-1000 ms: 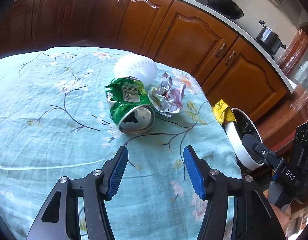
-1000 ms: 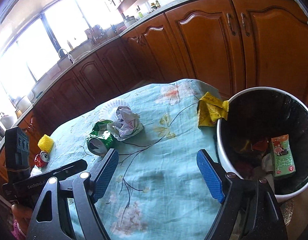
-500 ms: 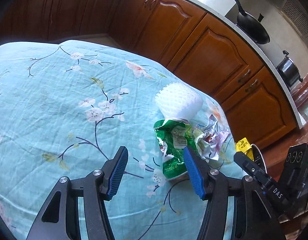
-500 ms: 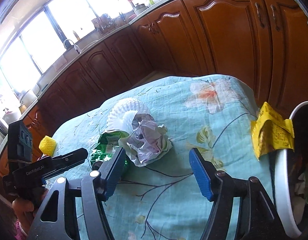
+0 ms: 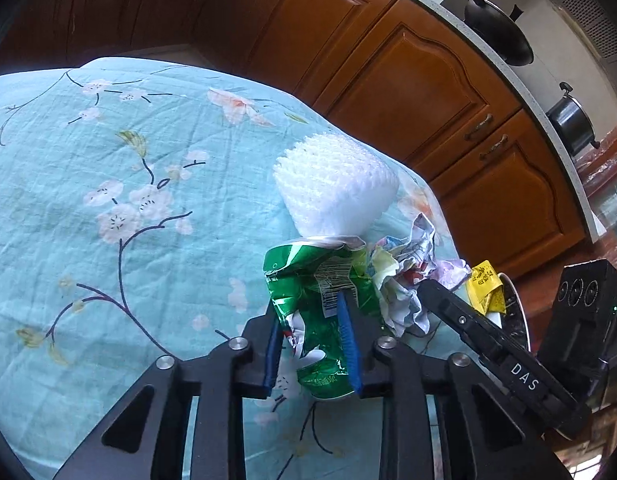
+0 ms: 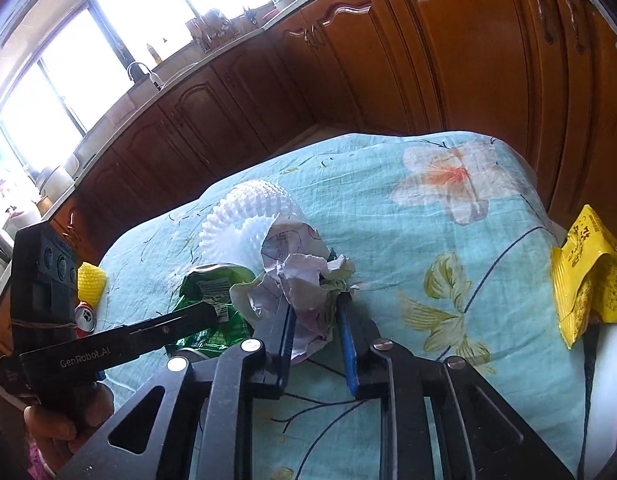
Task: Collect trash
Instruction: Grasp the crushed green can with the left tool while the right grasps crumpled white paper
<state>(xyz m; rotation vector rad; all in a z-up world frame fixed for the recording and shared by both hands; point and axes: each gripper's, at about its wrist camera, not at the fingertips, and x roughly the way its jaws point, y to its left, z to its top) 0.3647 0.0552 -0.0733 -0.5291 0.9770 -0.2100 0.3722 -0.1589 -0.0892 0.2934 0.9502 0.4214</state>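
Note:
My left gripper (image 5: pixel 310 316) is shut on a crushed green can (image 5: pixel 316 292) lying on the teal floral tablecloth (image 5: pixel 108 200). My right gripper (image 6: pixel 316 312) is shut on a crumpled paper wad (image 6: pixel 304 276) just right of the can (image 6: pixel 208 292); the wad also shows in the left wrist view (image 5: pixel 404 268). A white foam fruit net (image 5: pixel 336 184) lies just behind both, also in the right wrist view (image 6: pixel 244 216). A yellow wrapper (image 6: pixel 588 268) hangs at the white rim of the trash bin (image 6: pixel 604 380) at the table's right edge.
Wooden kitchen cabinets (image 5: pixel 408 80) curve round the table's far side. A yellow foam net (image 6: pixel 91 280) and a small red can (image 6: pixel 85 317) lie at the table's far left. A pan (image 5: pixel 500 36) and a pot (image 5: pixel 572 120) stand on the counter.
Both grippers moved forward and closed: the left onto the green can, the right onto the paper wad. Both were open before.

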